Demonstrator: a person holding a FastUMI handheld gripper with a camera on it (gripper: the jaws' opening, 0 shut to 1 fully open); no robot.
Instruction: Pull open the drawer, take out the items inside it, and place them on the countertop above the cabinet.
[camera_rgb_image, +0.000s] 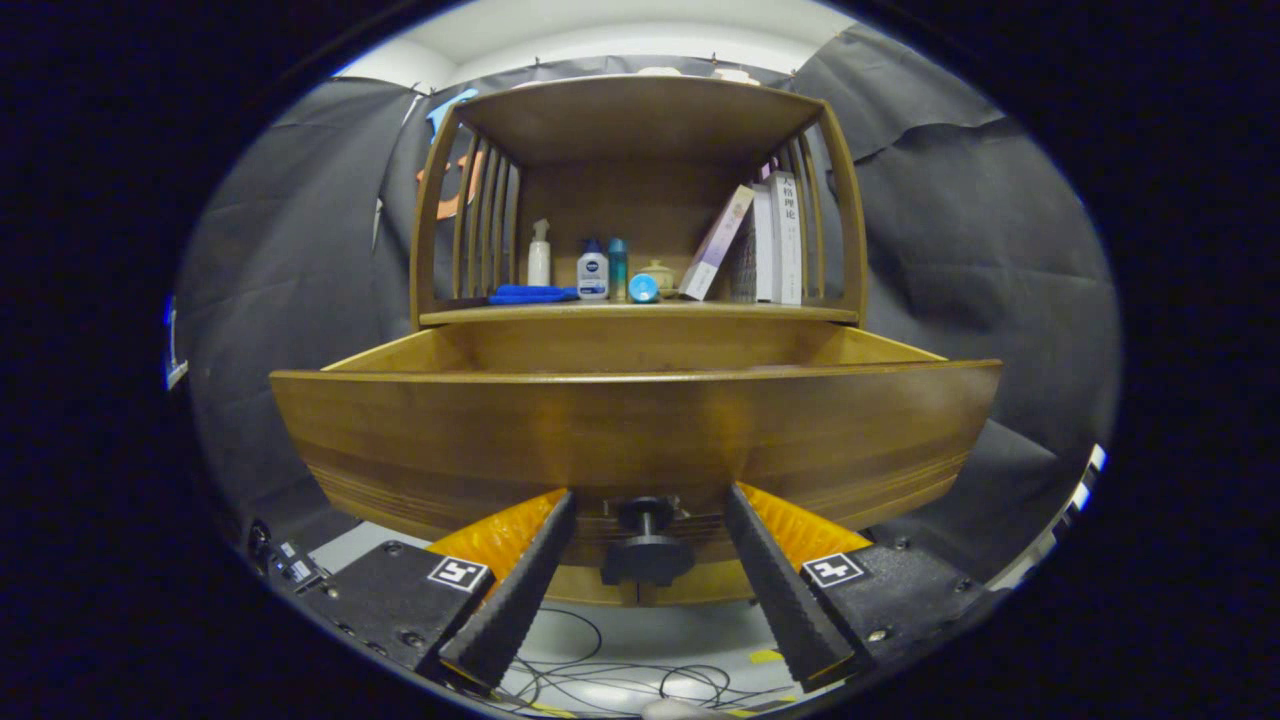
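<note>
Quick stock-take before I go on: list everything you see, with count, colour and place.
drawer: 1, brown wood, pulled open just beyond the fingers
knob: 1, black, on the drawer front, between the fingers, untouched
shelf: 1, brown wood, above the drawer
bottles: 3, white, white with a blue cap, and teal, on the shelf
blue cloth: 1, on the shelf, left of the bottles
books: several, pale, leaning at the shelf's right
cables: several, dark, on the floor below
tool: 1, black fingers, open, either side of the knob

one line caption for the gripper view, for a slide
Open gripper straddles the black knob of the pulled-out wooden drawer, fingers apart from it, below a shelf of bottles and books.
</note>
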